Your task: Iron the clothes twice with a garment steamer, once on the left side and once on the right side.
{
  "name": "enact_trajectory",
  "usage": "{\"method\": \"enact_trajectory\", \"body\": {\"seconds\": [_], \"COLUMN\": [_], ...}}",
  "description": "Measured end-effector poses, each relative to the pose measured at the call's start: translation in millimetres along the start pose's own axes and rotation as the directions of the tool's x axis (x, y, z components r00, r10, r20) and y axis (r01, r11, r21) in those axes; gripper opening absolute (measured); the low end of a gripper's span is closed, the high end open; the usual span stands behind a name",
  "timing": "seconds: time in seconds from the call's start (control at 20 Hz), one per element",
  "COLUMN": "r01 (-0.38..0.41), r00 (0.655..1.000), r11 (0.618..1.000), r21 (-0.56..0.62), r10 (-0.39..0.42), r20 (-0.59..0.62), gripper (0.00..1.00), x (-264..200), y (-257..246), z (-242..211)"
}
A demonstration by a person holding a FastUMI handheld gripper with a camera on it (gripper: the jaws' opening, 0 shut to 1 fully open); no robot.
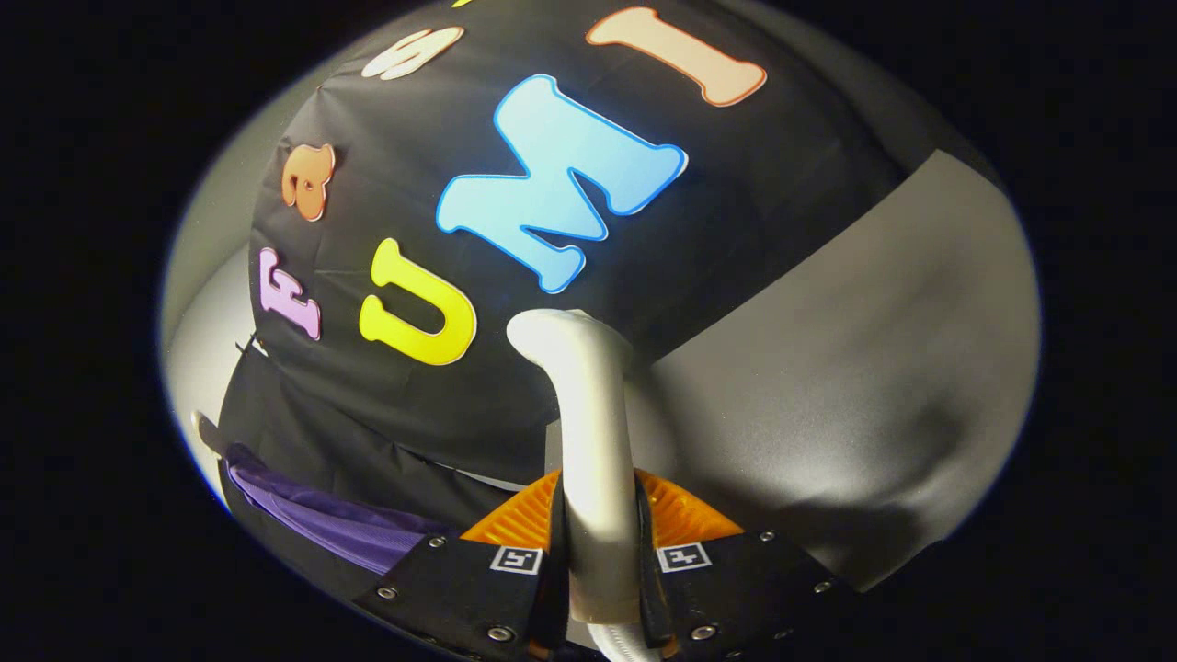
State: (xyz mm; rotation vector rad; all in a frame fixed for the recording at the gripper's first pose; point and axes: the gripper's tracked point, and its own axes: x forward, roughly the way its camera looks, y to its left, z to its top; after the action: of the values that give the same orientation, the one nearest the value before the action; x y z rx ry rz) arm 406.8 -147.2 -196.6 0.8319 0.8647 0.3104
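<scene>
**A:** White plastic, smooth and slightly glossy: that is the garment steamer (588, 460), and it stands straight up between the two fingers of the gripper (598, 542).

**B:** How wide are the jaws?

**A:** Narrow. They have closed in to the width of the steamer's handle, and a finger presses against it on each side. The ribbed pads (515, 519) touch the handle left and right, with no gap visible between pad and plastic. So the gripper is clamped on the steamer.

**B:** What shape is the steamer from here?

**A:** A rounded stem rising from between the fingers, then bending over to the left at its top into a blunt, rounded head. Below the fingers a little more of the white body shows, curving out of sight.

**B:** And the clothes?

**A:** A purple garment (340, 519) lies low and to the left of the fingers, beside the left finger and well apart from the steamer's head. It looks like thin folded cloth; its full outline cannot be made out.

**B:** What is beyond the jaws?

**A:** The black cloth wall (736, 211) of the booth lies ahead and to the left. To the right of the steamer there is a plain grey surface (874, 368), with a soft shadow falling across it near the right finger.
</scene>
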Motion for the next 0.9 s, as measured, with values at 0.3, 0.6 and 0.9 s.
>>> {"method": "enact_trajectory", "body": {"seconds": [0.3,0.6,0.9], "r01": [-0.001,0.093,0.139], "r00": [0.995,0.961,0.909], "r11": [0.998,0.972,0.933], "r21": [-0.068,-0.214,-0.332], "r10": [0.008,-0.031,0.014], "r20": [0.102,0.275,0.417], "gripper": [0.31,0.31,0.31], "x": [-52.2,-105.6,-141.1], "y": [52.7,118.2,189.5], "z": [-27.3,-81.6,-154.9]}}
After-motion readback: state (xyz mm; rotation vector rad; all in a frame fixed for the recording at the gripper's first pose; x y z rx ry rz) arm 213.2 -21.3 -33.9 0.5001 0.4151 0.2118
